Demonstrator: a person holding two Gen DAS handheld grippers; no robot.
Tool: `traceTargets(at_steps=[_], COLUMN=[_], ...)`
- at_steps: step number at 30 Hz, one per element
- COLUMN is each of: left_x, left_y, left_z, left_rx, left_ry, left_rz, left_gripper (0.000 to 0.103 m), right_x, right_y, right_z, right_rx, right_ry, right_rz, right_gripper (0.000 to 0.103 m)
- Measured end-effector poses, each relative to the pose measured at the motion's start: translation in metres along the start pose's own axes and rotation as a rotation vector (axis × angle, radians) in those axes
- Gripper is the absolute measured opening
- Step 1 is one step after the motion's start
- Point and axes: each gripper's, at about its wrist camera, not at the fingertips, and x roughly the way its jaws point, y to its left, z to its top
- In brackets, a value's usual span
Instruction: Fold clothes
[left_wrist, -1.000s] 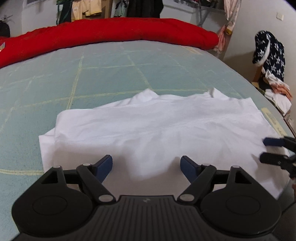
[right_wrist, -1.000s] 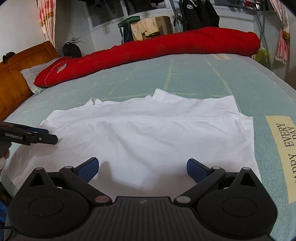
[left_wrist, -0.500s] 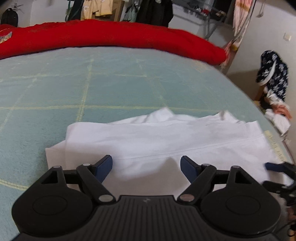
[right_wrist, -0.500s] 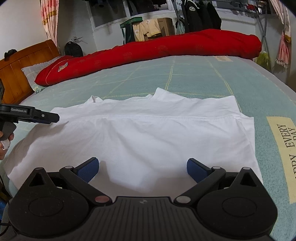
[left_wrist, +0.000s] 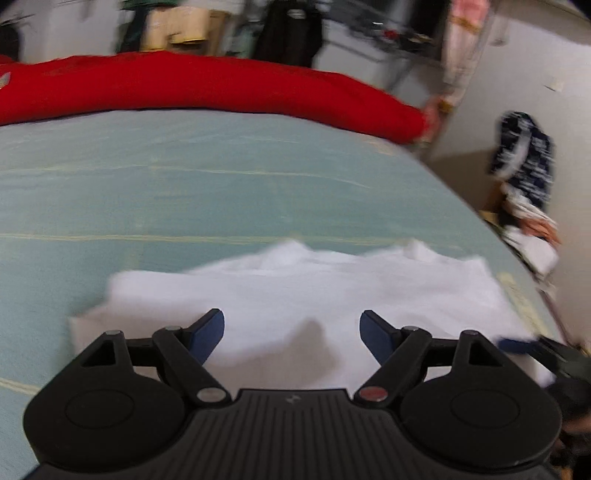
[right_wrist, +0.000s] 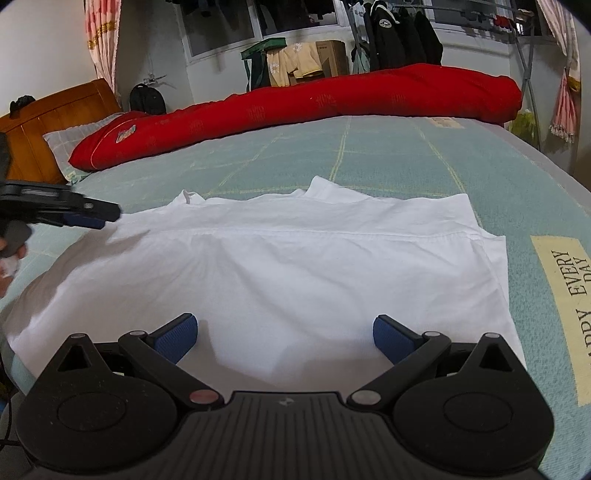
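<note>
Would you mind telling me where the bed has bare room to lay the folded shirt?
The bare green sheet between the white shirt and the red quilt is free. The near edge is crowded by the shirt and both grippers.

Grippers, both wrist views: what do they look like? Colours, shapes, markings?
The left gripper and the right gripper look alike. Each has a black ribbed body with a small logo mark, two round black discs, black linkage arms with silver and reddish pivot pins, and blue textured fingertip pads. No sleeve shows. In the right wrist view, a thin dark cable hangs at the lower left edge.
</note>
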Motion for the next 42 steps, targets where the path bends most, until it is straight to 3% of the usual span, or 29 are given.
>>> traceTargets(at_steps=[2, 6, 12, 16, 21, 26, 36, 42], left_x=[0.000, 0.013, 0.002, -0.003, -0.002, 0.005, 0.053, 0.103], left_y=[-0.010, -0.005, 0.001, 0.006, 0.012, 0.019, 0.000, -0.003], left_z=[-0.007, -0.019, -0.010, -0.005, -0.006, 0.002, 0.038, 0.050], left_rx=[0.030, -0.006, -0.024, -0.033, -0.029, -0.030, 0.025, 0.055], left_ry=[0.008, 0.074, 0.019, 0.001, 0.014, 0.024, 0.020, 0.066], left_rz=[-0.015, 0.032, 0.023, 0.041, 0.053, 0.012, -0.133, -0.115], left_gripper=[0.083, 0.082, 0.083, 0.083, 0.083, 0.083, 0.083, 0.083], right_x=[0.000, -0.005, -0.005, 0.019, 0.068, 0.108, 0.056, 0.023], right_y=[0.001, 0.000, 0.000, 0.004, 0.000, -0.011, -0.008, -0.006], right_z=[0.001, 0.009, 0.044, 0.068, 0.094, 0.104, 0.082, 0.058], right_rx=[0.003, 0.034, 0.069, 0.010, -0.010, 0.033, 0.010, 0.048], right_ry=[-0.001, -0.015, -0.066, -0.086, -0.032, 0.037, 0.003, 0.001], right_rz=[-0.005, 0.009, 0.082, 0.096, 0.098, 0.127, 0.073, 0.063], right_gripper=[0.103, 0.103, 0.103, 0.103, 0.103, 0.103, 0.103, 0.103])
